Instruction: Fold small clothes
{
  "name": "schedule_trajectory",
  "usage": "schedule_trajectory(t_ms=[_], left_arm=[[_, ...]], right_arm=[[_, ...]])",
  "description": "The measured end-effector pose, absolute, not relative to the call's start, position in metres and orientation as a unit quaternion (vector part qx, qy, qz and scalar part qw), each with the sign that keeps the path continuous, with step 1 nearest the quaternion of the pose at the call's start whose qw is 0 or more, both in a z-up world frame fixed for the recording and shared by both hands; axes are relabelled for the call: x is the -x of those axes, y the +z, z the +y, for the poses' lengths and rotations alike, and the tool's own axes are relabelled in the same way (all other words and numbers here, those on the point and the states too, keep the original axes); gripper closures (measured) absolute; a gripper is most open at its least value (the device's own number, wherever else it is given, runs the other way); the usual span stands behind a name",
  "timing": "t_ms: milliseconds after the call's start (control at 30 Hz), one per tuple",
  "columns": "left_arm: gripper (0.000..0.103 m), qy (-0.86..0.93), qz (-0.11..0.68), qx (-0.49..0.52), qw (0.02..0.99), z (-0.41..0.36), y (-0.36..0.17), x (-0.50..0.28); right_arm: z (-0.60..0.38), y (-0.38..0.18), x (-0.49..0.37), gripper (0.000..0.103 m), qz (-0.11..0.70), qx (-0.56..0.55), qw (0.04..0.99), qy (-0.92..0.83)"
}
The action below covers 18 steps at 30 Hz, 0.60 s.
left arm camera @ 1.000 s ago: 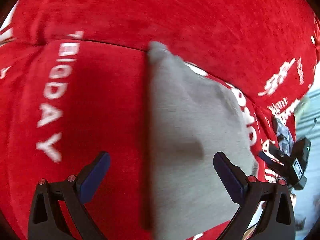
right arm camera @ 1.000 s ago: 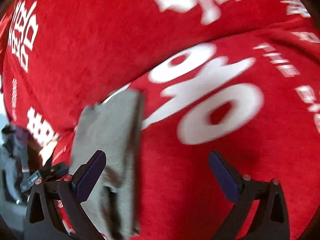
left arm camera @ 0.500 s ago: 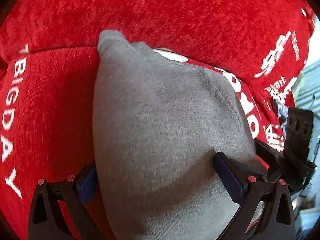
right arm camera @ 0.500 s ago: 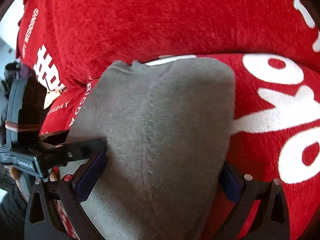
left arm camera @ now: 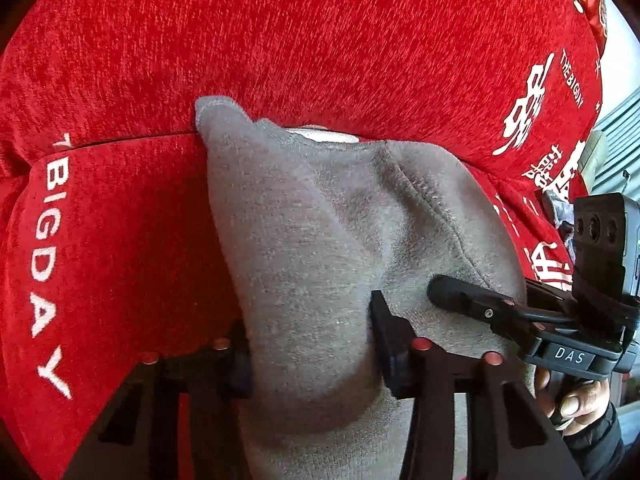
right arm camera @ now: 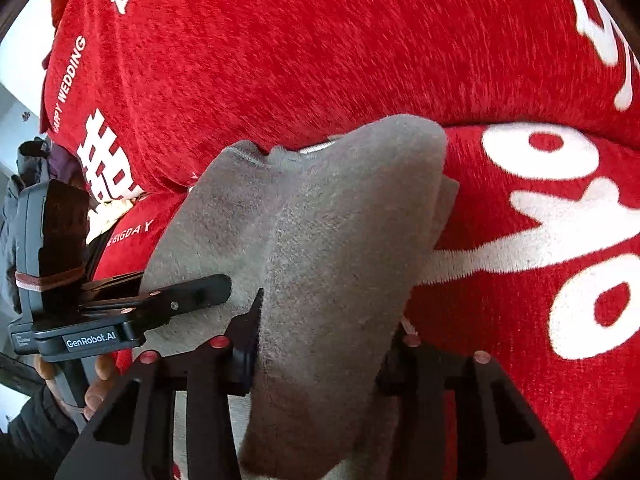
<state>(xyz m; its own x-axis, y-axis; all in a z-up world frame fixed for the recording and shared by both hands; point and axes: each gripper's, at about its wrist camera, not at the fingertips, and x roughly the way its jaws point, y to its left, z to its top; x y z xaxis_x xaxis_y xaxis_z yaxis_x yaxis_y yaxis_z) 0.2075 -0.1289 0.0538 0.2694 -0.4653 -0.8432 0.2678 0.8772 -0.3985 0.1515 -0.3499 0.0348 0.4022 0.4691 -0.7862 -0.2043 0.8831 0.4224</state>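
Both tongs are pinching the same grey garment [left arm camera: 320,240]: my left tongs [left arm camera: 310,344] grip a bunched ridge of it near the lower edge, and my right tongs [right arm camera: 320,344] clamp a raised fold of the same cloth just beside them. From each camera I see the other tool reaching in over the fabric, a bare hand [left arm camera: 576,396] under the right one. The garment lies on a red cover [left arm camera: 320,40], its far corner tucked against the seam where the seat meets the back cushion. I judge this to be the start of a fold, both near corners taken and the lift not yet made. Next I would raise the two grips together and carry the near edge toward the far one, keeping them level so the cloth does not twist. White print on the cover reads "THE BIG DAY" and "HAPPY WEDDING"; the tools are marked "DAS" and "GenRobot.AI".
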Motion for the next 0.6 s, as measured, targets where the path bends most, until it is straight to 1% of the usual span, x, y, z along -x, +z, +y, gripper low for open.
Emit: schedule_trajectory(t_ms=[100, 200, 600], left_arm=[[0.06, -0.226, 0.555, 0.079, 0.797, -0.13, 0.061, -0.202], [0.061, -0.224, 0.556, 0.09, 0.795, -0.125, 0.069, -0.198], [0.061, -0.215, 0.548, 0.091, 0.803, -0.098, 0.104, -0.155]], right_arm=[[-0.342, 0.046, -0.147, 0.06, 0.502, -0.114, 0.833, 0.201], [-0.339, 0.055, -0.141, 0.061, 0.499, -0.115, 0.834, 0.204], [-0.316, 0.091, -0.098, 0.062, 0.485, -0.108, 0.843, 0.207]])
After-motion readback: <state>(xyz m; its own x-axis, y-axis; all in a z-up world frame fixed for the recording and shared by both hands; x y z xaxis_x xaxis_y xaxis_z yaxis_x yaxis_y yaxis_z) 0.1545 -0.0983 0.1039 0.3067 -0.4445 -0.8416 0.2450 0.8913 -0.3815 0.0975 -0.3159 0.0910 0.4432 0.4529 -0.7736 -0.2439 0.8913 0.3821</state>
